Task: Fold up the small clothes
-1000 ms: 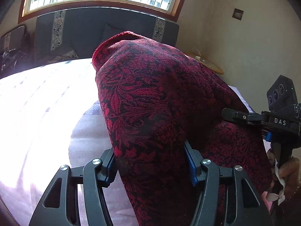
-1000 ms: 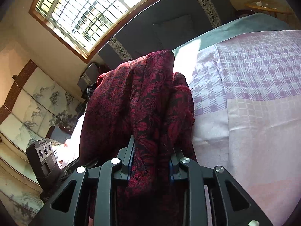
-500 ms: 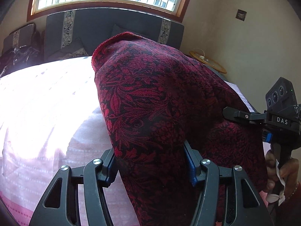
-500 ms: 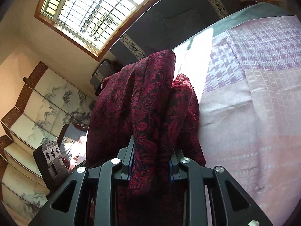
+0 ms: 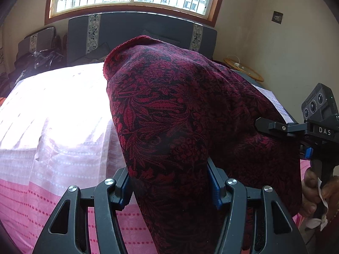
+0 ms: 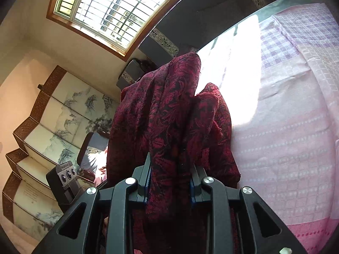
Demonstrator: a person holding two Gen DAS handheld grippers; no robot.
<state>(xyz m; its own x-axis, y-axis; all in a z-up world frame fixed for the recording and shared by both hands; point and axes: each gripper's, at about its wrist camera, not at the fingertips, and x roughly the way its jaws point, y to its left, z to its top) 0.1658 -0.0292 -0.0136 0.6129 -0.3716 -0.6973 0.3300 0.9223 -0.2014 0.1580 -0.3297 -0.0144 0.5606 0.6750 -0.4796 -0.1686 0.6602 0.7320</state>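
A dark red cloth with a black leaf pattern hangs bunched in the air above the bed. My left gripper is shut on a thick fold of it, and the fabric drapes over and hides the fingertips. The same red cloth rises in folds in the right wrist view, where my right gripper is shut on a narrower bunch. At the right edge of the left wrist view the right gripper shows from the side, clamped on the cloth's far end, with a hand on its handle.
A pink and lilac checked bedspread covers the bed, with a bright sun patch on it. A dark headboard and window stand behind. A painted folding screen is at the left, a round side table by the wall.
Both grippers have drawn back across the bed with the cloth still clamped; more of the pink front part of the bedspread shows now. The grips have not changed.
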